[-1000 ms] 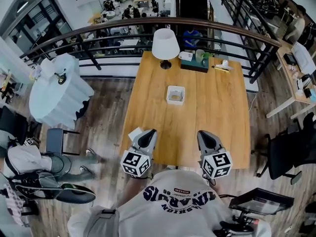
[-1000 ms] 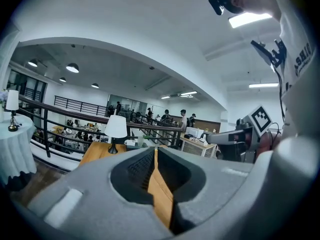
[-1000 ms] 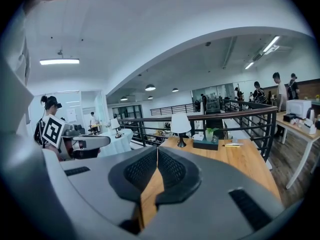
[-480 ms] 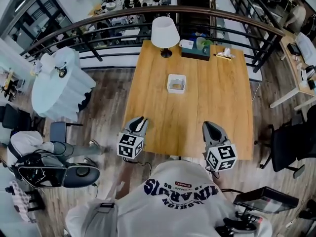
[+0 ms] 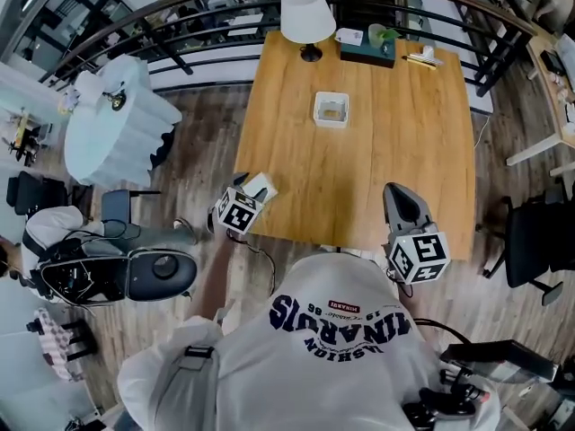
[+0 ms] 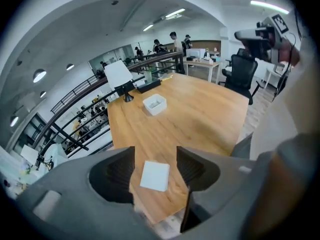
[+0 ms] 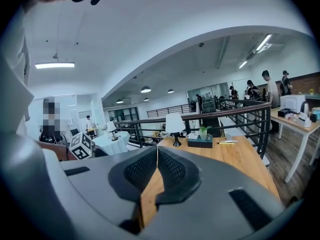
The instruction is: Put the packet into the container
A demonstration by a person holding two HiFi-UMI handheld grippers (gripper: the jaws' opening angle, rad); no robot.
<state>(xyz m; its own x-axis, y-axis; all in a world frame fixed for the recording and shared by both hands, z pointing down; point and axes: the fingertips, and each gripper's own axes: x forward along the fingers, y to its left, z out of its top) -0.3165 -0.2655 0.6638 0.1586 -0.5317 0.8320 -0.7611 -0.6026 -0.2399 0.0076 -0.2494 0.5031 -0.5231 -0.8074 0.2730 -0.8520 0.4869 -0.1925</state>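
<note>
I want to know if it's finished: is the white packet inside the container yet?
No, the white packet lies on the wooden table near its edge, apart from the container.

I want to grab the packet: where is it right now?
In the head view the packet lies on the table's near left corner, between the left gripper's opening jaws, which don't touch it.

Open-plan office, up on a mezzanine: railing (image 7: 233,111) along the edge, long wooden table (image 5: 359,169) with lamp (image 5: 308,14), black office chair (image 6: 242,76), equipment-laden desk (image 7: 295,121), strip lights (image 6: 175,14) overhead, people (image 6: 175,39) standing beyond.
</note>
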